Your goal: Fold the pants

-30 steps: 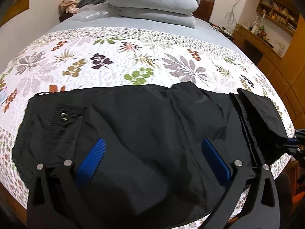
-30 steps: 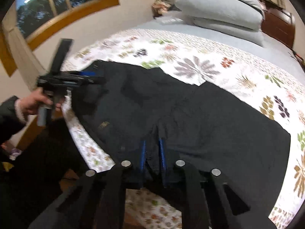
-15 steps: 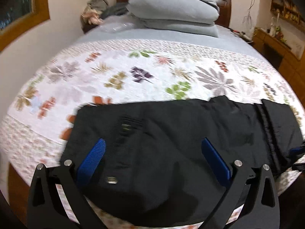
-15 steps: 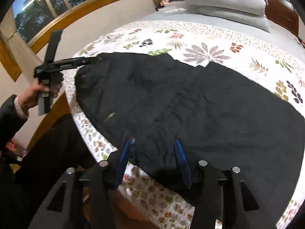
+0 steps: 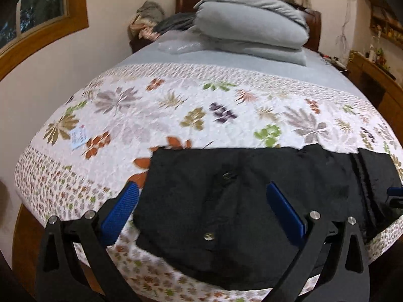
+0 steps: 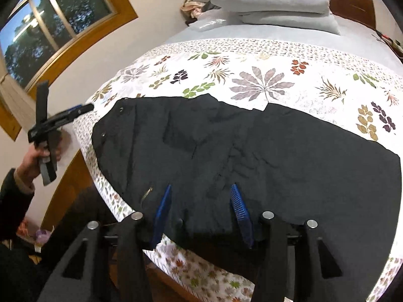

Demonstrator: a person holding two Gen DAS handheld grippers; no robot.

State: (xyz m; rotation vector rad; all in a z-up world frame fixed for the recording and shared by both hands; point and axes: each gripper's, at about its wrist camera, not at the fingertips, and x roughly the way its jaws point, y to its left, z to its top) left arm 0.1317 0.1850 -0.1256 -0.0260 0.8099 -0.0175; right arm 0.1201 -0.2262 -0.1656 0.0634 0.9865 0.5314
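Observation:
Black pants (image 5: 252, 171) lie flat across the near edge of the floral quilt (image 5: 176, 105), waist with snaps toward the left. My left gripper (image 5: 201, 191) hovers open over the waist end, its left blue finger off the cloth and over the quilt, nothing pinched. In the right wrist view a person's hand holds the left gripper (image 6: 75, 112) just beyond the waist corner of the pants (image 6: 277, 151). My right gripper (image 6: 201, 188) stands open above the near hem edge, by a small zipper, with cloth under the gap but not clamped.
Grey pillows (image 5: 252, 27) are stacked at the headboard, with a heap of clothes (image 5: 148, 20) beside them. A small blue tag (image 5: 78, 138) lies on the quilt. Wooden shelves (image 5: 372, 70) stand to the right, a window (image 6: 50, 30) to the left. The wooden bed frame (image 6: 73, 183) edges the near side.
My right gripper opened and let go of the bunched fabric, which now lies flat. My left gripper drew back to the left and rose, off the waist end.

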